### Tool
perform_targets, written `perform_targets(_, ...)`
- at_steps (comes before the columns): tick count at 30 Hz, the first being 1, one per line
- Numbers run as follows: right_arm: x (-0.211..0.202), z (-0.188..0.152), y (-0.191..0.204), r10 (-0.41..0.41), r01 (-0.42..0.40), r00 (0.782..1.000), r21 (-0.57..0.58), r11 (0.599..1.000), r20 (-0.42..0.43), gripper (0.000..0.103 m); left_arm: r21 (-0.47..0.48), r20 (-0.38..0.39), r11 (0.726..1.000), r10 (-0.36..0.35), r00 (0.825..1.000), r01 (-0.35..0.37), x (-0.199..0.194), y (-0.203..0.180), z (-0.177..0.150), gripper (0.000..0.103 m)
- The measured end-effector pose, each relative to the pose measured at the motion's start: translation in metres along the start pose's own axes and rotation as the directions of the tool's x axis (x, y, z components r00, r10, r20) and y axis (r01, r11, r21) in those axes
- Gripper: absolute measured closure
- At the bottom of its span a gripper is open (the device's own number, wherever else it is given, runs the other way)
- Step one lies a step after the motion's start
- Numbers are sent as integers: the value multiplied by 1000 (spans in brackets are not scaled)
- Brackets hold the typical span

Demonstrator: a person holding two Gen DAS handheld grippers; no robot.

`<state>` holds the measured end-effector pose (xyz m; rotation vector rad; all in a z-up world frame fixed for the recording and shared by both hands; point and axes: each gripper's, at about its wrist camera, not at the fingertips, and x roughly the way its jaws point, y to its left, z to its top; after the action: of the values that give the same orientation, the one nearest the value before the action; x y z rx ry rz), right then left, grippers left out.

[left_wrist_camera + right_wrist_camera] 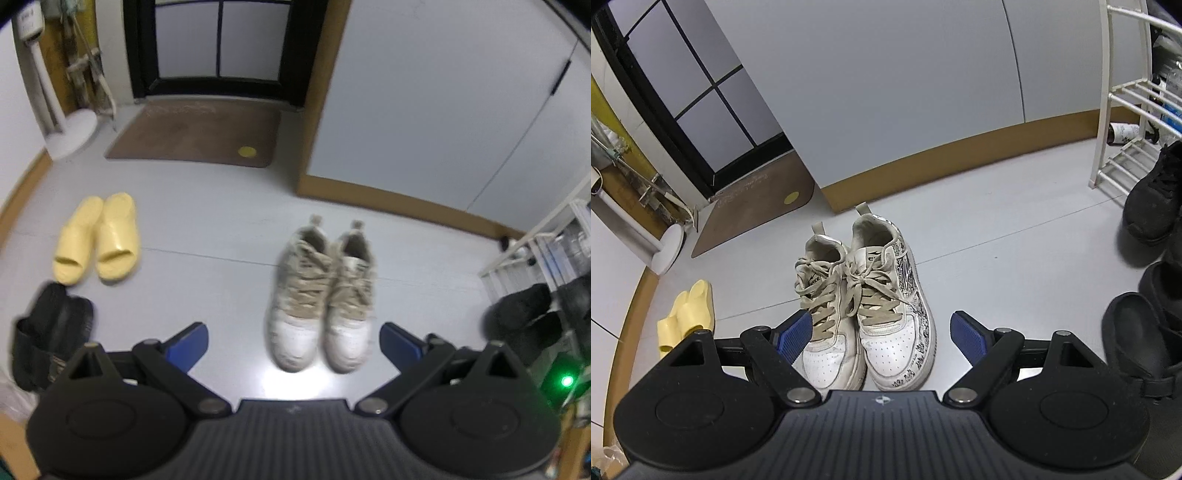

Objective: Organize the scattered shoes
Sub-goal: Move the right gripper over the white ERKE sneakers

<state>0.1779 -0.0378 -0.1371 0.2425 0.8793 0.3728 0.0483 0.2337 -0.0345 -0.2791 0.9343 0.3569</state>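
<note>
Shoes on a pale grey floor (229,236) by the entry door.
White sneakers (866,317) sit paired beyond the brown doormat (195,133), yellow slippers (98,238) left of them; both the left gripper (294,341) and right gripper (881,334) tilt downward, fingers spread, holding nothing.

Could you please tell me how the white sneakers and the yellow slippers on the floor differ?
The white sneakers are closed and laced with beige laces; the yellow slippers are open-toed with no laces. The sneakers look taller and bulkier, the slippers lower. Both pairs stand side by side on the floor.
</note>
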Motion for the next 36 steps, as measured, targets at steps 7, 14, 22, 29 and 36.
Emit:
perform_targets(7,33,-9,8,79,-79,997,-16,997,-2,18,-24,-4,1000,-10,1000,10,3,4,3,3)
perform_targets(14,56,-26,22,89,-91,995,-45,995,-40,19,-85,-17,994,-75,997,73,1,3,3,3)
perform_targets(22,74,-29,27,98,-98,995,-35,995,-19,47,-138,12,986,-97,995,98,-5,12,5,3)
perform_targets(29,92,-33,33,112,-112,994,-36,993,-18,58,-153,5,984,-96,995,96,-3,15,7,3)
perform_targets(36,113,-26,48,52,-48,996,-57,997,75,52,-163,5,983,-89,996,89,-3,21,6,3)
